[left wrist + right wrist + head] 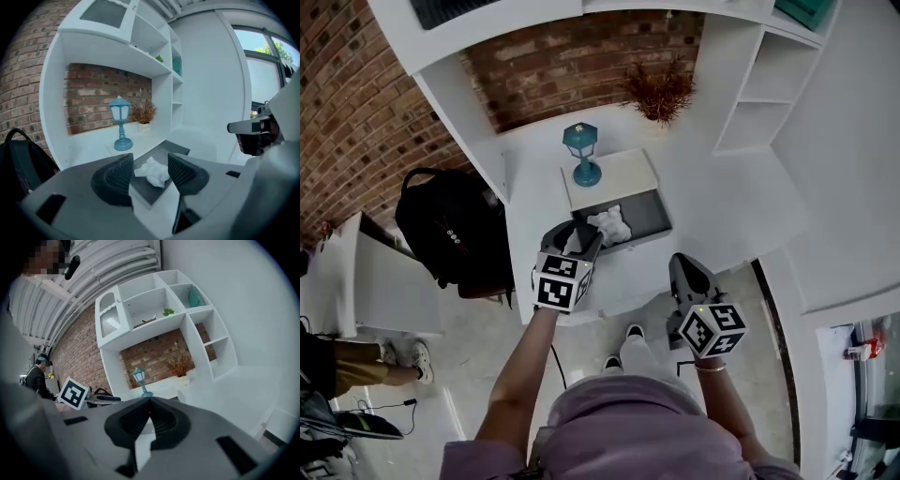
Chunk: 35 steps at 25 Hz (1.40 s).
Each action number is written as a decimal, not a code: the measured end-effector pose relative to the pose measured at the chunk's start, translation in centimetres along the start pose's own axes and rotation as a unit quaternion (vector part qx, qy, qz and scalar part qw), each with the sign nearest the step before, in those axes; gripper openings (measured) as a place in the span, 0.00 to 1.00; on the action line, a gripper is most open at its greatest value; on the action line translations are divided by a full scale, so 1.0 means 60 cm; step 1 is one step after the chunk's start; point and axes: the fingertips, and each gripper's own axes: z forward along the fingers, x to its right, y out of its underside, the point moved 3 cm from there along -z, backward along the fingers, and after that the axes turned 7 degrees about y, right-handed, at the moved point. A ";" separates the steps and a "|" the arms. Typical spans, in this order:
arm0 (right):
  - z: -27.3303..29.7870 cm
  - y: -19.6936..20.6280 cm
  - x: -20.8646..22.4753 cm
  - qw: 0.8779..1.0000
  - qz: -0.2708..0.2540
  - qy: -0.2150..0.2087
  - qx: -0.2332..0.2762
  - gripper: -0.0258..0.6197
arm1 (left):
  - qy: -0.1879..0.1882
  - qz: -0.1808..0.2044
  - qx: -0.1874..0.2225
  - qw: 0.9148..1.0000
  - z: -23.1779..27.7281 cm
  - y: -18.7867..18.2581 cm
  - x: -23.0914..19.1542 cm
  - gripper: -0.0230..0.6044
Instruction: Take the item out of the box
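1. White crumpled item (pixel 152 172) is not gripped yet. Your left gripper (pixel 577 238) has its jaws spread and nothing pressed between them, and it's lined up on the item from the box's near edge.
2. Your right gripper (pixel 149 401) has its jaws pressed together and empty, parked back near you.
3. Looks like the reach-in step. Next: drop the left gripper into the box (pixel 649 211), straddle the item, close.
4. The item lies on the grey box floor towards its left side, clear of the walls. It's soft and wrinkled, like tissue or cloth, so expect it to squash.
5. A teal lantern (pixel 582 155) stands just behind the opening, so lift clear of it.
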 end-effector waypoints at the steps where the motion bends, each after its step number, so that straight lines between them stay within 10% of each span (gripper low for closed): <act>1: 0.005 0.000 0.004 1.000 0.002 0.000 -0.002 0.04 | 0.003 0.005 -0.007 1.000 0.010 0.000 -0.001 0.38; 14: 0.049 -0.005 0.049 1.000 0.013 -0.004 -0.015 0.04 | 0.046 0.086 -0.126 0.987 0.130 0.019 0.001 0.40; 35: 0.071 -0.005 0.101 0.999 0.029 -0.003 -0.030 0.04 | 0.086 0.180 -0.297 0.934 0.239 0.080 0.011 0.42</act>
